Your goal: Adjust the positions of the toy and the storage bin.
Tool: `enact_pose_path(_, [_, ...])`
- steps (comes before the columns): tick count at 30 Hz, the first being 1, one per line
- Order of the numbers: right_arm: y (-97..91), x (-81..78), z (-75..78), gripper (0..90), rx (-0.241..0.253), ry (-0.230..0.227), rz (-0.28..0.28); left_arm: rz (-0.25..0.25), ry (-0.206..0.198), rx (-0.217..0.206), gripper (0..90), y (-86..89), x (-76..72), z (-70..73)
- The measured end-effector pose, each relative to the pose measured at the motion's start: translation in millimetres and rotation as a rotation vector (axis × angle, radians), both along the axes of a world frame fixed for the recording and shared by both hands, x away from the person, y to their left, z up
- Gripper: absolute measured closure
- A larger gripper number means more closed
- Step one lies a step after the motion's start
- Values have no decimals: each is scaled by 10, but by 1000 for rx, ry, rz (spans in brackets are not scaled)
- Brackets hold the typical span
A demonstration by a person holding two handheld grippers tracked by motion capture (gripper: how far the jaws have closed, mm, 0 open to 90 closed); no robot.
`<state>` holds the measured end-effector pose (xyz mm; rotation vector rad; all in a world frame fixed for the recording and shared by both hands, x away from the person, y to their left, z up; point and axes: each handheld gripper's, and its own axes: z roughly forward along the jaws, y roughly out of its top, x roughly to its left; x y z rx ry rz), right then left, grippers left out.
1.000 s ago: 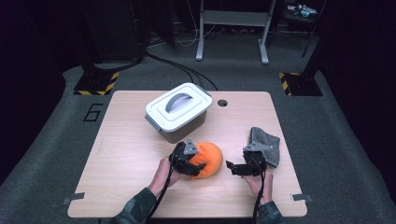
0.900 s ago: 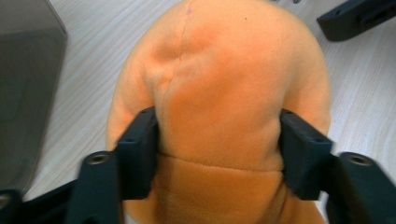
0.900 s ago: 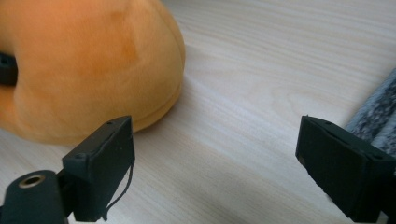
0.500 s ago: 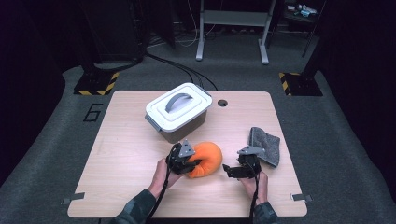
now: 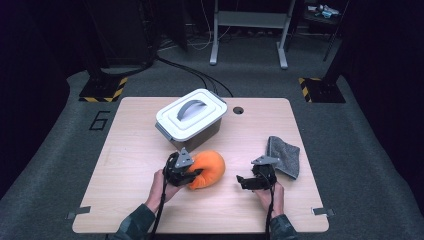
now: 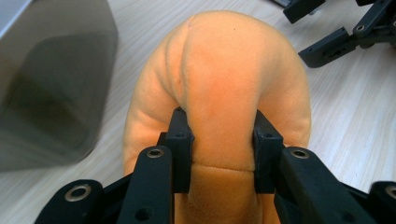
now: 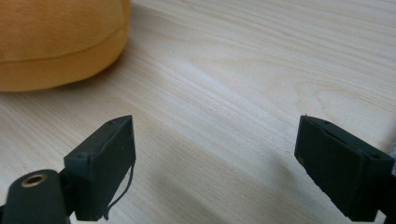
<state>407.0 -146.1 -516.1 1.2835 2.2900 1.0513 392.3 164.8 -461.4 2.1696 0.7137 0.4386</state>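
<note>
An orange plush cushion (image 5: 207,169) lies on the wooden table (image 5: 130,150) near the front middle. My left gripper (image 5: 192,172) comes at it from the left and is shut on it. In the left gripper view the two jaws pinch a fold of the cushion (image 6: 233,84) between them, around the gripper's midpoint (image 6: 223,135); they have just been closing on it. My right gripper (image 5: 241,181) sits low over the table to the cushion's right, pointing left at it. Its jaws stand wide open (image 7: 215,154) with bare wood between them, and the cushion's edge (image 7: 56,42) lies ahead.
A grey box with a white handled lid (image 5: 190,119) stands just behind the cushion, close to my left gripper, and shows as a grey wall (image 6: 51,84). A folded grey cloth (image 5: 283,156) lies right of my right gripper. A cable hole (image 5: 238,110) is near the table's back edge.
My left gripper has closed onto the orange cushion and shifted it slightly left. My right gripper has come away from the grey cloth, down and toward the front left.
</note>
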Motion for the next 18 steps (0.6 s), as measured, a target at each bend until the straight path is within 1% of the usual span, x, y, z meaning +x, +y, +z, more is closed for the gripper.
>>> enact_pose_path(1, [3, 0, -1, 117, 2, 1, 0, 3, -2, 5, 670, 39, -10, 6])
enact_pose_path(3, [1, 3, -5, 117, -3, 4, 2, 11, -4, 3, 670, 106, -32, 10])
enact_pose_path(4, [1, 2, -7, 117, -5, 2, -1, 14, -2, 10, 670, 143, -44, 19])
enact_pose_path(5, [4, 3, -9, 116, -5, 3, -1, 20, -3, 5, 670, 174, -56, 21])
enact_pose_path(6, [4, 7, -15, 116, -4, 3, -1, 27, -13, 1, 669, 204, -66, 21])
enact_pose_path(8, [12, 9, -25, 116, -7, 3, 0, 30, -4, 1, 669, 271, -94, 37])
enact_pose_path(9, [17, 7, -28, 116, -5, 9, -3, 40, -12, 0, 668, 301, -106, 39])
enact_pose_path(11, [13, 13, -41, 115, -16, 5, -2, 46, -5, -1, 667, 374, -128, 49])
enact_pose_path(12, [17, 11, -48, 115, -12, 6, -2, 50, -8, -1, 667, 412, -135, 50])
enact_pose_path(15, [15, 12, -65, 114, -20, 2, 0, 74, -7, 2, 665, 531, -167, 54])
enact_pose_path(18, [27, 7, -84, 111, -24, 4, -2, 104, -9, -10, 665, 642, -199, 47])
